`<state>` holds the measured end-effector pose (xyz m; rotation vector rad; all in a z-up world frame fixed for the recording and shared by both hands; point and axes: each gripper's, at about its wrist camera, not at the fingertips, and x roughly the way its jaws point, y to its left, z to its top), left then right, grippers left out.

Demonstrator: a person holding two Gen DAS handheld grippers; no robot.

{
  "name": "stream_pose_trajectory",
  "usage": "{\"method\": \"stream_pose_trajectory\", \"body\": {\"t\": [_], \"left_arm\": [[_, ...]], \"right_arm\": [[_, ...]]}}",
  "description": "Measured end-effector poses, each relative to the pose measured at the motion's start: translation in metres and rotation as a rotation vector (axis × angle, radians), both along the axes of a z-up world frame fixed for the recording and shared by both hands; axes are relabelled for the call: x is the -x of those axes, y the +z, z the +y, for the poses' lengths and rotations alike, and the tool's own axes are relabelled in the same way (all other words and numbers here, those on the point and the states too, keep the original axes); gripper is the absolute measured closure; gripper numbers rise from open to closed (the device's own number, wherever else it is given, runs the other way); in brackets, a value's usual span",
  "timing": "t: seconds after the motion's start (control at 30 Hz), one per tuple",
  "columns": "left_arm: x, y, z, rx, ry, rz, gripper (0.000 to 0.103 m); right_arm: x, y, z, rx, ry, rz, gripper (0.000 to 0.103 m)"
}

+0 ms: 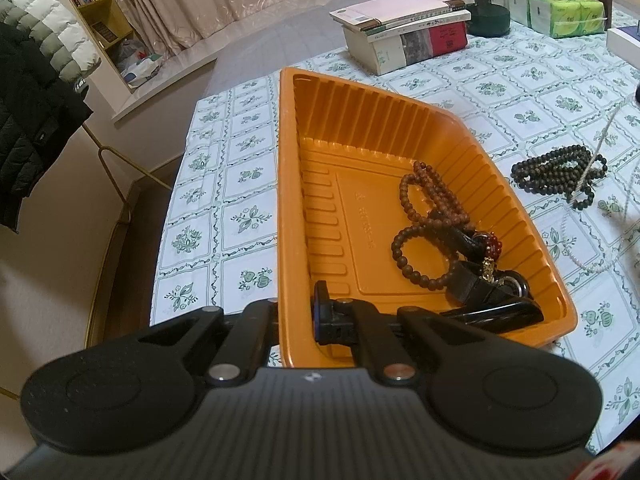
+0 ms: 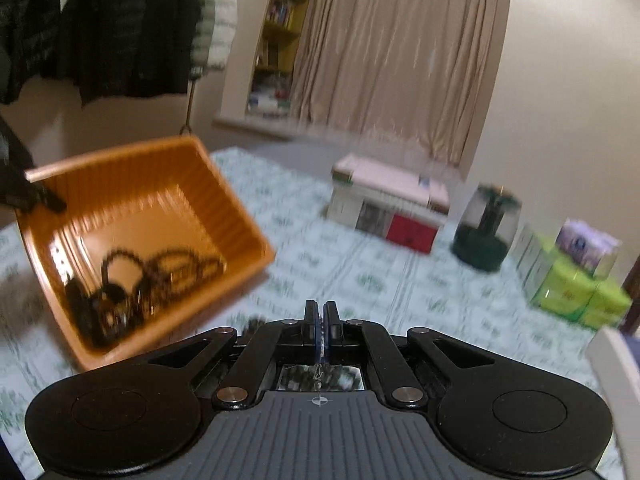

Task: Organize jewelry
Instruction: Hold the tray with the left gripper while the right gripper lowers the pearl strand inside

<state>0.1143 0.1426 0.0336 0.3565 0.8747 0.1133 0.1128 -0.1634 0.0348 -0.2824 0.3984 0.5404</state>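
orange tray [image 1: 352, 128] wall is pinched by the left tongs [image 1: 296, 320]; right tongs [image 2: 321, 320] clamp a pale chain [image 1: 592, 168].

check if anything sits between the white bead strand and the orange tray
Nothing visible stands between the white bead strand and the orange tray, only tablecloth. The strand does lie across the dark beads, which might snag.
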Motion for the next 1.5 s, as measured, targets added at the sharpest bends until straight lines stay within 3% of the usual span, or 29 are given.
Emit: {"method": "stream_pose_trajectory", "body": {"t": [0.3,0.6,1.13,1.5], "left_arm": [[0.0,0.001,0.0,0.005,0.0,-0.004,0.1],[0.0,0.002,0.0,0.01,-0.001,-0.005,0.1],[0.0,-0.001,0.004,0.024,0.002,-0.006,0.1],[0.0,-0.002,0.006,0.033,0.001,-0.009,0.1]], "right_arm": [[0.002,0.053,-0.006,-0.034,0.028,-0.107,0.102],[0.0,0.075,0.006,-0.031,0.076,-0.159,0.102],[0.002,0.112,0.085,-0.156,0.334,-0.15,0.102],[-0.028,0.096,0.151,-0.145,0.426,-0.07,0.102]]}}
